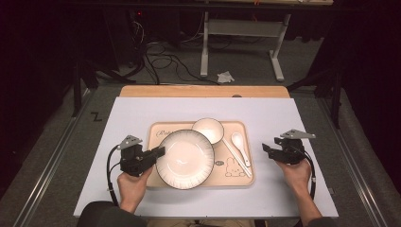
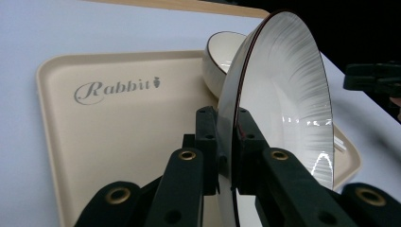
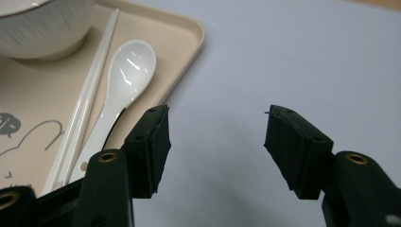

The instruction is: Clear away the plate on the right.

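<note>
Left hand-held gripper pinching plate rim; right hand-held gripper spread over bare table.

Table (pale) bearing tray

White plate with dark rim and fine grey streaks, white small bowl streaked grey outside, white spoon, white chopsticks, beige tray with grey rabbit drawing, pale lilac table, black grippers.
</note>
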A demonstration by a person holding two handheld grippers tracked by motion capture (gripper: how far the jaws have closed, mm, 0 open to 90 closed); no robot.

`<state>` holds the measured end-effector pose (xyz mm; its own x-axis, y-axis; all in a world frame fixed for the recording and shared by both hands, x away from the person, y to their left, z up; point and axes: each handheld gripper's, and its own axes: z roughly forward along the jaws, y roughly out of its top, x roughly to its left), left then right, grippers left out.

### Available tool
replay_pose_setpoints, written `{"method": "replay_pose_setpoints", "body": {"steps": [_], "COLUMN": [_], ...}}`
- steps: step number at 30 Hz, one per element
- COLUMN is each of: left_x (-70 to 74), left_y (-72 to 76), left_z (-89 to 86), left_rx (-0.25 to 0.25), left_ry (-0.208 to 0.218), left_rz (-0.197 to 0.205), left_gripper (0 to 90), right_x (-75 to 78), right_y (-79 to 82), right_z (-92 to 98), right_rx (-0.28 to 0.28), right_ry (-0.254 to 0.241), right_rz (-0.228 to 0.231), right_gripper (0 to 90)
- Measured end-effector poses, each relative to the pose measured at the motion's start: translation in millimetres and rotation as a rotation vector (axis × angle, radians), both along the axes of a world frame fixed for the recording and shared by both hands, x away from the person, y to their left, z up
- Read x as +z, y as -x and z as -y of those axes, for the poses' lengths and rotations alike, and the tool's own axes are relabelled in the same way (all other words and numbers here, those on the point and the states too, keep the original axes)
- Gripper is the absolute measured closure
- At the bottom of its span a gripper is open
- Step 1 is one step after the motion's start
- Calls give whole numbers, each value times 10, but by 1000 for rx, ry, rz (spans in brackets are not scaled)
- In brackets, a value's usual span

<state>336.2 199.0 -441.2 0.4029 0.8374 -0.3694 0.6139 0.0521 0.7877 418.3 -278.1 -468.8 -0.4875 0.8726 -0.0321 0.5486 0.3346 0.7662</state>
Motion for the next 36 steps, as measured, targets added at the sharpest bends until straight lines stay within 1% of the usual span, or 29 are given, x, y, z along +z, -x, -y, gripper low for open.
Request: {"method": "replay_pose_setpoints", "body": {"steps": [1,3,4,5,6,7,9,11,12,13,18,20,21,23,27,28,29,34,36], "left_x": [-14,-22,-22,-27,-27,-38,-47,-66,-84,-91,-125,-146,-165,-174,-217,-217,-226,-245,-262], "left_y": [4,8,8,14,14,25,30,35,35,34,13,3,-6,-9,-37,-37,-44,-57,-65], "left_z": [-24,-50,-50,-82,-82,-117,-137,-173,-203,-214,-245,-270,-297,-310,-344,-344,-352,-356,-361], "left_rx": [12,25,25,38,38,56,65,82,96,101,124,138,152,158,186,186,188,196,204], "left_ry": [0,3,3,2,2,3,4,10,10,8,15,18,25,26,20,20,17,14,21], "left_rz": [-3,-7,-7,-10,-10,-8,-9,-15,-20,-25,-42,-49,-59,-62,-84,-84,-92,-99,-103], "left_gripper": [833,834,833,834,833,833,833,833,832,832,830,830,829,828,824,822,822,820,821], "right_x": [11,-10,-10,-39,-39,-62,-75,-96,-114,-120,-120,-118,-113,-112,-116,-113,-114,-113,-111], "right_y": [2,-21,-21,-55,-55,-96,-116,-143,-165,-172,-176,-174,-173,-173,-174,-173,-174,-175,-172], "right_z": [-40,-61,-61,-68,-68,-54,-45,-40,-41,-43,-49,-43,-36,-34,-40,-39,-37,-36,-37], "right_rx": [0,11,11,4,4,-9,-16,-28,-28,-29,-26,-30,-31,-31,-30,-29,-28,-32,-31], "right_ry": [30,47,47,53,53,46,46,53,46,49,47,45,43,42,42,41,40,37,36], "right_rz": [23,8,8,-20,-20,-51,-60,-77,-93,-99,-99,-96,-97,-97,-98,-100,-98,-93,-94], "right_gripper": [417,416,416,415,415,415,414,414,414,415,415,415,415,415,415,415,415,416,417]}}
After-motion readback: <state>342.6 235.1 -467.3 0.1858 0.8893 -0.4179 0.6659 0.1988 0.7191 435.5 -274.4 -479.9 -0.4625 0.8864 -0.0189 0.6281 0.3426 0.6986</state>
